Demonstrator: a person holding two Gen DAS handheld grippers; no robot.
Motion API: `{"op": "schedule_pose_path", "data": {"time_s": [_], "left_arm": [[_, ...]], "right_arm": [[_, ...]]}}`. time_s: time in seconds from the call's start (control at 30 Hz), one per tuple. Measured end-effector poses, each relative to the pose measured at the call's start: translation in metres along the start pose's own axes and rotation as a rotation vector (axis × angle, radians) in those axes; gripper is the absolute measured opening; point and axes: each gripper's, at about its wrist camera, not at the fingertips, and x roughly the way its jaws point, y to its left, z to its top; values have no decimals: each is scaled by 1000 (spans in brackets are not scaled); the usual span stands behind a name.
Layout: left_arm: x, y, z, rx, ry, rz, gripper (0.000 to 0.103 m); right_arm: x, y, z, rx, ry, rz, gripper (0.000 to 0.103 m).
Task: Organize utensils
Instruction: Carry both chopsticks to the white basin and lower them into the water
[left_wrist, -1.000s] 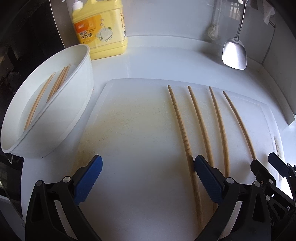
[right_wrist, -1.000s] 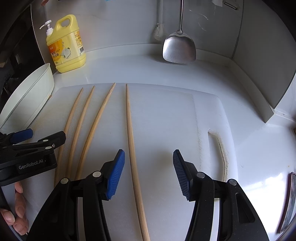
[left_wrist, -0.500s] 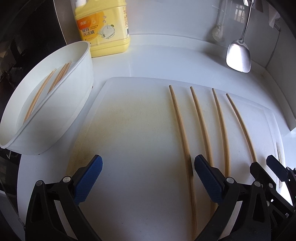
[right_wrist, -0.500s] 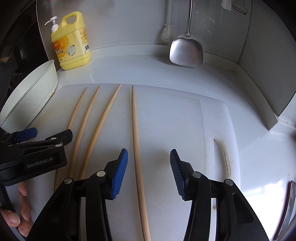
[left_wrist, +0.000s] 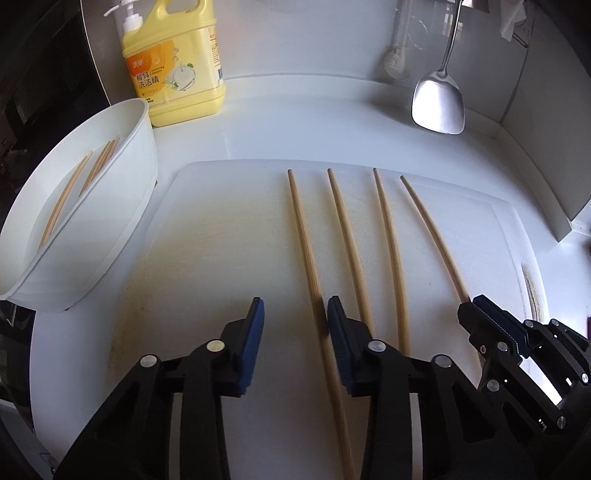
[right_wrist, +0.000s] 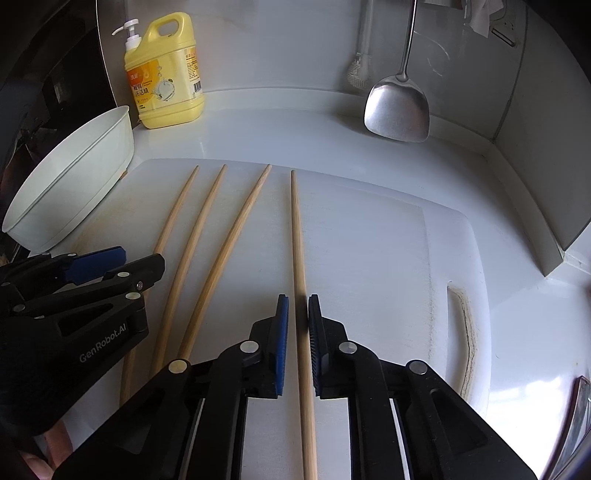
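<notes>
L wrist cam sits low behind its fingers, close over the board (left_wrist: 221, 229), facing the back wall; R wrist cam same, set further right; both share the board, four chopsticks (left_wrist: 347, 236) (right_wrist: 210, 236), soap jug (left_wrist: 173, 66) (right_wrist: 166, 74), bowl (left_wrist: 122, 206) (right_wrist: 77, 177), spatula (left_wrist: 439, 107) (right_wrist: 397, 110).

**Open board left of the chopsticks, walls closing in at the back**

The cutting board (left_wrist: 221, 236) lies bare on its left half. A white basin (left_wrist: 122, 206) crowds its left edge, a yellow detergent bottle (left_wrist: 177, 70) behind. Four chopsticks (left_wrist: 347, 236) stripe its right half. A hanging spatula (left_wrist: 439, 103) guards the back-right corner.
</notes>
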Motion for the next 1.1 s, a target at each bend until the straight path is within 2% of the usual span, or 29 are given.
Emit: {"op": "schedule_pose_path", "data": {"time_s": [0.03,0.1,0.2,0.43,0.7,0.87,1.1], "left_arm": [[0,0,0,-1,0,-2,26],[0,-1,1,11,3,-14,13],[0,1,2,18,15,-38,8],[-2,15,2,22,48,-90,7],[-36,47,8,3,18,-115,7],[-69,84,24,-32,-45,-114,7],[-104,169,45,-119,-122,-53,7]], "right_arm": [[0,0,0,1,-1,2,7],[0,-2,0,3,-2,8,6],[-1,-2,0,4,0,10,6],[-6,-12,4,102,0,86,6],[-33,-1,16,147,-32,118,6],[-51,28,37,119,-64,150,6],[-67,95,90,27,-126,239,6]]}}
